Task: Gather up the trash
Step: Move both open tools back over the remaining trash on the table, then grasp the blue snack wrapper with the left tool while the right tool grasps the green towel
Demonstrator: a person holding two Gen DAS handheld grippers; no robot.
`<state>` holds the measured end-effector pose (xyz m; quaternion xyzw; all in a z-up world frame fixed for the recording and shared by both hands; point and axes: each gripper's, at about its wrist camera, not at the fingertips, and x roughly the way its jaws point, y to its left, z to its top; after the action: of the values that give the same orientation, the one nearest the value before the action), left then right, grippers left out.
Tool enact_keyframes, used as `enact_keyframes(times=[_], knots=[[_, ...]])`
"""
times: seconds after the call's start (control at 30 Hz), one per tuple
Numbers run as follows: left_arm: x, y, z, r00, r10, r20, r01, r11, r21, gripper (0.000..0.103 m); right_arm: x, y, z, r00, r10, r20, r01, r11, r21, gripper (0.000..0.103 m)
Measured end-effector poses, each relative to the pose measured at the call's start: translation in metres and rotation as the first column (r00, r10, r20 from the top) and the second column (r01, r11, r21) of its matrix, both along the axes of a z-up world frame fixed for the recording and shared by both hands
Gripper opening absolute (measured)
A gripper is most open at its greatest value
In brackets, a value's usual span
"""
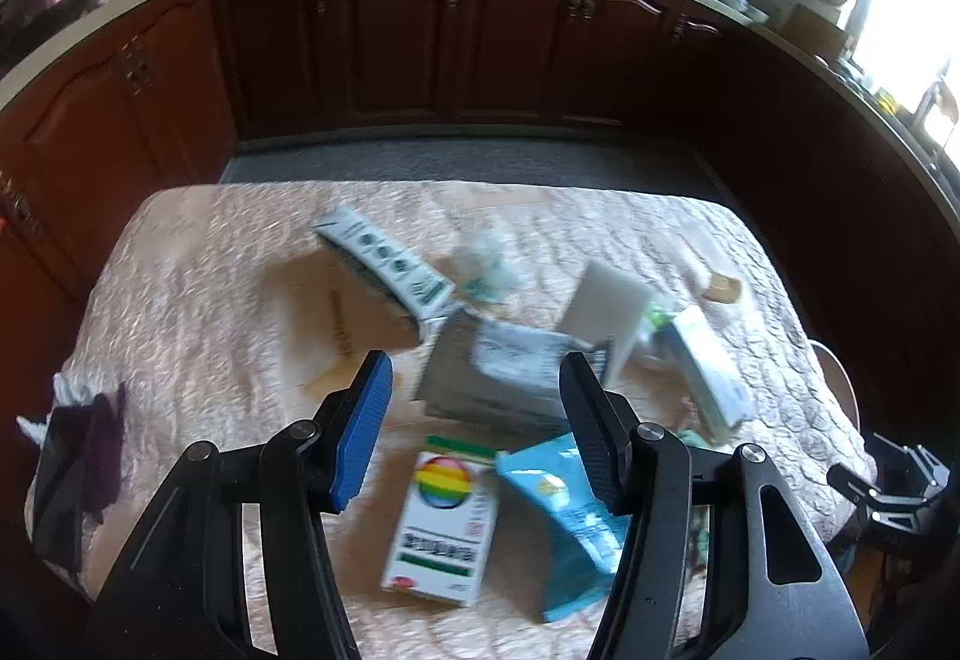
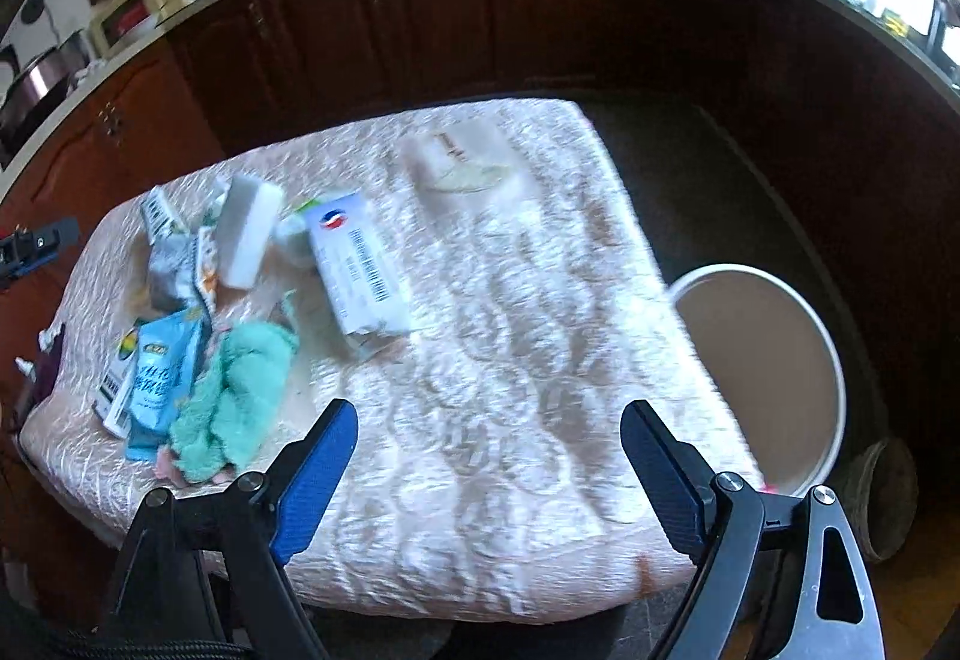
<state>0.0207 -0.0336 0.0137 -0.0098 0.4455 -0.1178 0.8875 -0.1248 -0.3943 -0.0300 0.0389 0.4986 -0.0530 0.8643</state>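
Trash litters my pink-clothed table [image 2: 510,360]. Left gripper [image 1: 474,420] hangs spread above it, the rainbow-logo box [image 1: 444,528] just below its fingertips, long axis running away from me. Right gripper [image 2: 486,456], spread too, holds nothing; bin [image 2: 774,366] beside the table.

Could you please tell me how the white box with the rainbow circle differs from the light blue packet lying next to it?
The rainbow box is a stiff white carton with crisp, straight edges; the blue packet is a soft light blue pouch that looks crumpled. The box carries a rainbow circle, the packet only a small round logo. Both lie side by side on the tablecloth, below the open left gripper, ungrasped.
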Motion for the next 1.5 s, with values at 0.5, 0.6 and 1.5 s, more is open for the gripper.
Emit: enact_keyframes(times=[0.5, 0.6, 1.5], knots=[[0.004, 0.045, -0.031, 0.994, 0.082, -0.079, -0.083, 0.996, -0.013, 0.057, 0.033, 0.074, -0.032, 0.983, 0.175, -0.057, -0.172, 0.983, 0.060, 0.089], [0.002, 0.046, -0.040, 0.992, 0.076, -0.103, -0.078, 0.997, -0.016, 0.057, 0.038, 0.082, -0.037, 0.980, 0.187, -0.064, -0.182, 0.980, 0.087, 0.086], [-0.031, -0.038, -0.080, 0.961, -0.126, -0.246, 0.117, 0.992, -0.050, 0.057, 0.043, 0.038, -0.050, 0.997, 0.071, -0.015, -0.061, 0.936, 0.348, 0.028]])
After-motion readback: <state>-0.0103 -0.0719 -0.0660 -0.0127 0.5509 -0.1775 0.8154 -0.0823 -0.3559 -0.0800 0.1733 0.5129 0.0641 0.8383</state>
